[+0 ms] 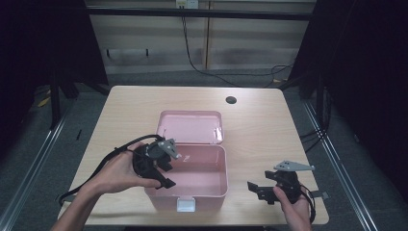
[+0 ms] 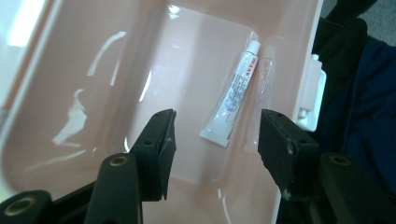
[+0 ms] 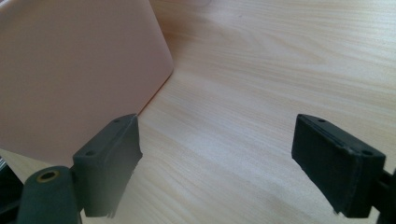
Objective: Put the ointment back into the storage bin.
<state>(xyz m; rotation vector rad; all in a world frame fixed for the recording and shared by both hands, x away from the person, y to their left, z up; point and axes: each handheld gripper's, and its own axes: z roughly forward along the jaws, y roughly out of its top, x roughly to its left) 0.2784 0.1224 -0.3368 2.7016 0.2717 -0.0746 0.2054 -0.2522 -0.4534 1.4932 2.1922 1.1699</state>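
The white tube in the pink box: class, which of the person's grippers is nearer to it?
Left. The left gripper hangs open over the pink box, aimed at the white tube. The right gripper waits open outside the box's right wall.

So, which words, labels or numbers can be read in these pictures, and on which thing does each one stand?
White tube in the pink box: red and blue print along its side, too blurred to read.
White latch on the box front: no text visible.
Nothing else carries legible text.
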